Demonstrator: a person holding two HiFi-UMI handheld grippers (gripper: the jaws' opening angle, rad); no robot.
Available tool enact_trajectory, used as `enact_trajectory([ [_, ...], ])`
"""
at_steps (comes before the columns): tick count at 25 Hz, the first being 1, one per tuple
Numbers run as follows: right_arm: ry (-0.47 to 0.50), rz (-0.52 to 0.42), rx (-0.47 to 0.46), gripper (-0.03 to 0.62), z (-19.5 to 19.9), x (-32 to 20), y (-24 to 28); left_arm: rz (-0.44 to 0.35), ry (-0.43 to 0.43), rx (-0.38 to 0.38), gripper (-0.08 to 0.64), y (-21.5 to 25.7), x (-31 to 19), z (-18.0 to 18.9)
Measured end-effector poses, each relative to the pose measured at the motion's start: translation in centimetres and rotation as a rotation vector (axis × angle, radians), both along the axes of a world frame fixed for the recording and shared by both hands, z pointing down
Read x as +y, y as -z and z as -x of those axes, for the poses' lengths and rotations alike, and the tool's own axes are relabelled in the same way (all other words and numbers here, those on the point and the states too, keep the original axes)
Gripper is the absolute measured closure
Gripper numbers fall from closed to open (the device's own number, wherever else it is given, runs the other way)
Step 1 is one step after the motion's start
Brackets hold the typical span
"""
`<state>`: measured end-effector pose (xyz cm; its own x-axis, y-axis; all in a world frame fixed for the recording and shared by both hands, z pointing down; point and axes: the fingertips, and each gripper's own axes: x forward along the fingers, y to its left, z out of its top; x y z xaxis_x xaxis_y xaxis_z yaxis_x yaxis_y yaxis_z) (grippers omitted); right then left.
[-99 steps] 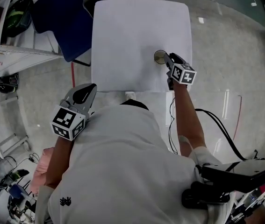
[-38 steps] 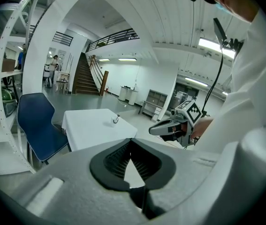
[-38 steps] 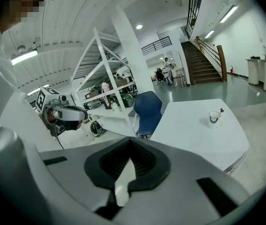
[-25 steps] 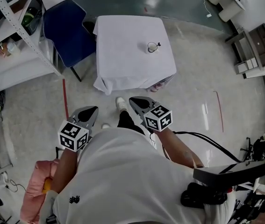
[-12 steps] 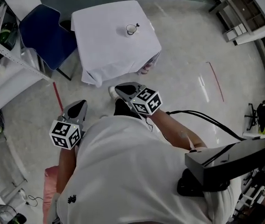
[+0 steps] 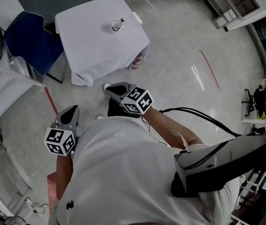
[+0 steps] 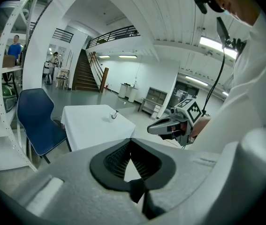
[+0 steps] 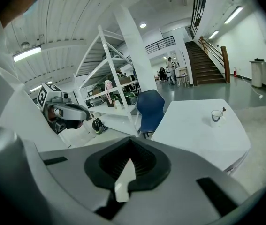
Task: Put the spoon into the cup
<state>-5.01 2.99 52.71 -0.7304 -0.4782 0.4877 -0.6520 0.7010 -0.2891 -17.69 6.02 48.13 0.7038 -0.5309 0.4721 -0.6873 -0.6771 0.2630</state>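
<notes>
At chest height, left gripper (image 6: 71,109) and right gripper (image 6: 109,89) both have jaws together, nothing between them. Four seconds back the right one was at the cup; now both are well apart from the table (image 6: 90,50), which has shifted toward upper left in the head view. Cup (image 6: 116,26) stands toward the table's far right corner, spoon (image 6: 121,20) inside it. Blue chair (image 6: 27,36) just beside the table's left edge; bare floor (image 6: 179,55) to the right.

No legible text, labels, brands or numbers, in any of the views
</notes>
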Motion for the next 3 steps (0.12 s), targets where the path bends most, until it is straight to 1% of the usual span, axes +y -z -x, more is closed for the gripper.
enact_trajectory([
  [3,-0.019,0.017,0.004,0.584,-1.7,0.7,-0.4,0.021,-0.023,-0.003,0.551,-0.4,0.5,-1.5],
])
